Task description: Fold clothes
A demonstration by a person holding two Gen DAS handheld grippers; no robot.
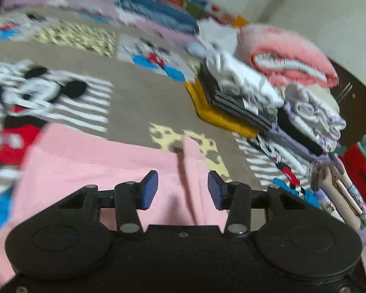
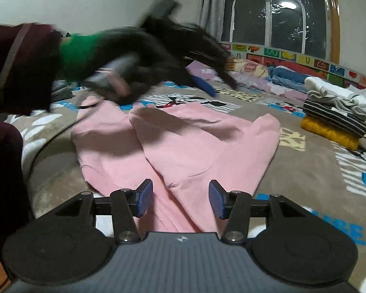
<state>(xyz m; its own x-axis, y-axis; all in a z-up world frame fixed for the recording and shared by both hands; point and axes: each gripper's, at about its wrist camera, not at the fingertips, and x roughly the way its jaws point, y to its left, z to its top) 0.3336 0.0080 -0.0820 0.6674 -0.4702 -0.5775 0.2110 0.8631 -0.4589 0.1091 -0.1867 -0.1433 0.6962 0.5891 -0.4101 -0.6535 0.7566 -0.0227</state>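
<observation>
A pink garment (image 2: pixel 183 141) lies spread on the cartoon-print bedspread (image 2: pixel 305 183), partly folded with creases down its middle. My right gripper (image 2: pixel 180 200) is open and empty, low over the garment's near edge. My left gripper (image 1: pixel 183 190) is open and empty above the same pink garment (image 1: pixel 97 171). In the right wrist view the left gripper (image 2: pixel 202 83) shows as a dark blur, held by an arm in a green sleeve (image 2: pixel 80 51) above the garment's far left side.
A stack of folded clothes (image 1: pixel 234 97) on a yellow piece sits right of the garment, with more white and lilac piles (image 1: pixel 312 117) and a pink blanket (image 1: pixel 288 53) beyond. Folded blue and lilac bedding (image 2: pixel 280 78) lines the far edge under a window (image 2: pixel 275 12).
</observation>
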